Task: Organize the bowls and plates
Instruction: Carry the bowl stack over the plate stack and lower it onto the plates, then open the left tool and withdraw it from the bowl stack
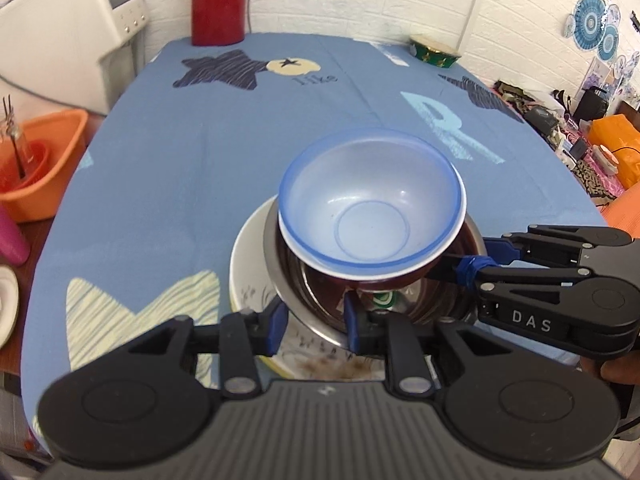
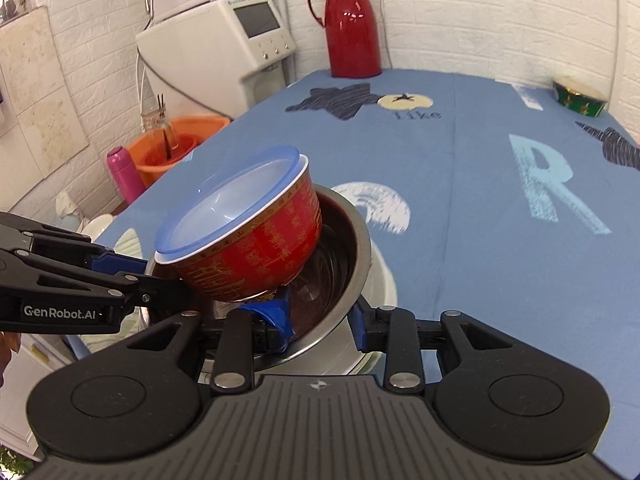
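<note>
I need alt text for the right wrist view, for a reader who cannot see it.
A red bowl with a blue bowl nested inside leans tilted in a steel bowl, which sits in a white bowl on a blue tablecloth. Both grippers, right and left, straddle the steel rim.

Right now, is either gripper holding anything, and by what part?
Left gripper and right gripper each straddle the steel bowl rim, one finger inside; whether either actually clamps it cannot be told.

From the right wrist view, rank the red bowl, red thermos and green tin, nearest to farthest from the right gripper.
1. Red bowl, tilted in the steel bowl, just left of the right gripper.
2. Green tin, far right table edge.
3. Red thermos, back centre by the wall; close to the tin's range.
</note>
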`<state>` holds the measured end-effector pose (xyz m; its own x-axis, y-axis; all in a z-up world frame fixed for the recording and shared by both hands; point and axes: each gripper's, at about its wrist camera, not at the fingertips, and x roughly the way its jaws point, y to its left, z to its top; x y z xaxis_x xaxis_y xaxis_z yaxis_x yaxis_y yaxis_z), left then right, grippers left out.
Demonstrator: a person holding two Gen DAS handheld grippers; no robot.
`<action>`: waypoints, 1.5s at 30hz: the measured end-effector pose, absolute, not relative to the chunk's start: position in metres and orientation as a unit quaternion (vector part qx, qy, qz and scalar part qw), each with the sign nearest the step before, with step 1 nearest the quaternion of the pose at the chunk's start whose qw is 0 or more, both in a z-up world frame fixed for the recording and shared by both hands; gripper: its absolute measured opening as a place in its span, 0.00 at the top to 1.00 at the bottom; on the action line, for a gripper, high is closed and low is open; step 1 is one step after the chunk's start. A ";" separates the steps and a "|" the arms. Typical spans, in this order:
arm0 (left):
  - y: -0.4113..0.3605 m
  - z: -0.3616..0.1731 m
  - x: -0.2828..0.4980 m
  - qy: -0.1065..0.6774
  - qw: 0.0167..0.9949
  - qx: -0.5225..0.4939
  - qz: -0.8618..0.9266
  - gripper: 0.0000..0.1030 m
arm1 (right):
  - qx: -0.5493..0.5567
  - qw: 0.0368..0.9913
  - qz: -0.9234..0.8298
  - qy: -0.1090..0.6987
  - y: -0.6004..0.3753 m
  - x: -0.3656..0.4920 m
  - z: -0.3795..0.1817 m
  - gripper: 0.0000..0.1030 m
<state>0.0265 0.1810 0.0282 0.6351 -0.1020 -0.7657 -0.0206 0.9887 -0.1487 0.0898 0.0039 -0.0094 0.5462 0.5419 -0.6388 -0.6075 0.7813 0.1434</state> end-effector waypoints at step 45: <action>0.102 0.059 0.006 0.306 0.945 -0.112 -0.005 0.33 | 0.086 0.946 0.155 0.273 -0.073 0.086 0.015 0.71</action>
